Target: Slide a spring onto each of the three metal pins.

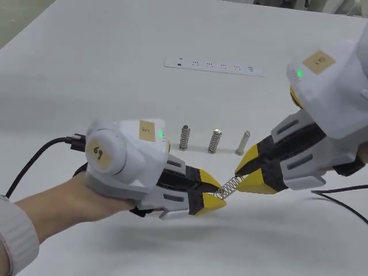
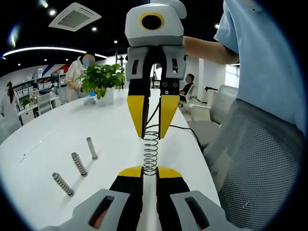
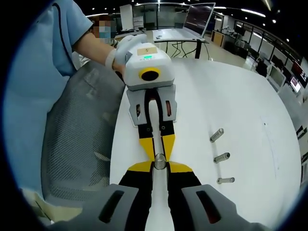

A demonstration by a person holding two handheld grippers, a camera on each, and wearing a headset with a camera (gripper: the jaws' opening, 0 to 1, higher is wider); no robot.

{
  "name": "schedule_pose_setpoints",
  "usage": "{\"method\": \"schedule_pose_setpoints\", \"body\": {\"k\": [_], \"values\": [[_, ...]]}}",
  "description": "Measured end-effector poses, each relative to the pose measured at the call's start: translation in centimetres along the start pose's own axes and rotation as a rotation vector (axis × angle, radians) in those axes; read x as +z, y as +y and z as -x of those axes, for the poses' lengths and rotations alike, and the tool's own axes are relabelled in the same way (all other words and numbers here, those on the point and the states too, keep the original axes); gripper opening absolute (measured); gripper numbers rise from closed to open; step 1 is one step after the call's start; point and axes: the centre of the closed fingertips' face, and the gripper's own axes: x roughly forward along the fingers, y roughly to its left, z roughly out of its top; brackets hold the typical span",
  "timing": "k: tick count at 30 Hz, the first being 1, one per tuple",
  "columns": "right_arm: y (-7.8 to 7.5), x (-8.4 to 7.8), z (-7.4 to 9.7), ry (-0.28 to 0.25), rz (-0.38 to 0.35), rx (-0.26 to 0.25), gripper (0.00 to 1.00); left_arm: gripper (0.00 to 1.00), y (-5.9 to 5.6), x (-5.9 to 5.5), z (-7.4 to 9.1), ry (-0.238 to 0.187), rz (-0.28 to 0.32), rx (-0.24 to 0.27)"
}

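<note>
A loose steel spring (image 1: 230,185) hangs in the air between my two grippers, one end in each. My left gripper (image 1: 214,197) is shut on its lower end, my right gripper (image 1: 242,172) on its upper end. In the left gripper view the spring (image 2: 150,151) rises from my own yellow tips (image 2: 150,171) to the other gripper's tips. Behind stand three upright pins: the left pin (image 1: 184,138) and the middle pin (image 1: 214,141) each carry a spring, the right pin (image 1: 243,144) is bare. The right gripper (image 3: 160,167) view has the spring's end (image 3: 160,161) between its tips.
A white power strip (image 1: 215,66) lies on the white table (image 1: 86,69) beyond the pins. A black cable (image 1: 339,198) runs along the table at the right, another cable (image 1: 34,161) trails from the left gripper. A person's forearm (image 1: 46,210) holds the left gripper.
</note>
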Motion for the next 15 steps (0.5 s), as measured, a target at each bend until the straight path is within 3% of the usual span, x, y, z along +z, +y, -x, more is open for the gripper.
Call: {"method": "schedule_pose_setpoints", "body": {"k": [6,11,15], "values": [[0.05,-0.04,0.03,0.0,0.01,0.005,0.09,0.01,0.03,0.0,0.01,-0.003,0.005,0.002],[-0.2,-0.08,0.1,-0.005,0.016,-0.006,0.21,0.01,0.02,-0.19,0.02,0.003,0.007,0.001],[-0.22,-0.35,0.1,0.006,0.014,-0.007,0.24,0.01,0.0,-0.18,-0.03,0.005,0.006,0.006]]}}
